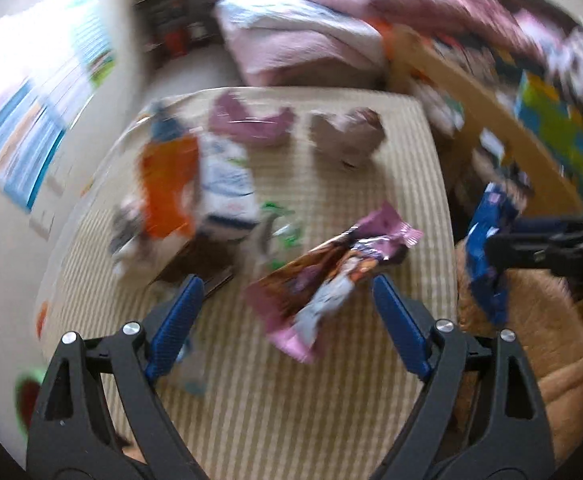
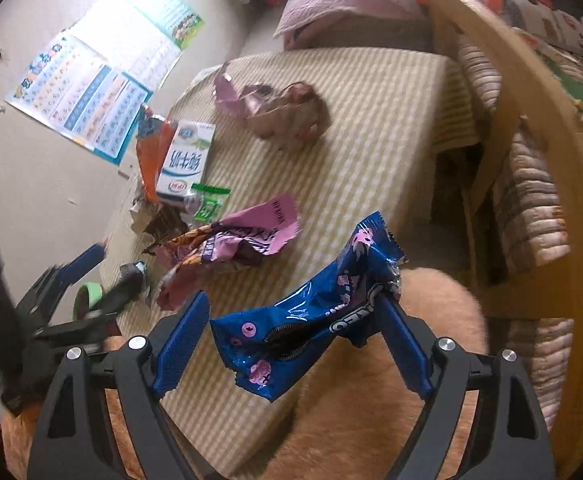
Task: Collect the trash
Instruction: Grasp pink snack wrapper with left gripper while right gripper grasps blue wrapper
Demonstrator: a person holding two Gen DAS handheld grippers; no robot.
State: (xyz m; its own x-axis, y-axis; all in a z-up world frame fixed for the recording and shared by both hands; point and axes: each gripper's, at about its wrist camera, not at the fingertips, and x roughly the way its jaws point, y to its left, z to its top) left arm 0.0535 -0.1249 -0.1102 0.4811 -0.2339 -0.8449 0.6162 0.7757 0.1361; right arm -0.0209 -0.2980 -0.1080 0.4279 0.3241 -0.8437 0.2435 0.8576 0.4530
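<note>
A striped beige cushion (image 2: 371, 128) is seen spread across the middle of both views, with trash scattered over it. At its far end a crumpled brownish wrapper (image 2: 287, 114) is found, well apart from both tools. Along its left edge a white milk carton (image 2: 185, 160) is set beside an orange packet (image 2: 151, 152), with a small green candy wrapper (image 2: 209, 204) just below the carton.

A pink and brown snack wrapper (image 1: 331, 276) is laid near the cushion's middle. In the left wrist view it is framed between the wide-spread jaws of the left gripper (image 1: 287, 292), and no contact with either pad can be made out through the blur.

A blue biscuit wrapper (image 2: 311, 312) is placed at the cushion's near right edge, partly over a tan furry surface (image 2: 371, 420). It is seen between the parted jaws of the right gripper (image 2: 295, 312); the right blue finger (image 2: 403, 344) is met by its far end, while the left finger is kept clear, so the wrapper is not clamped.
</note>
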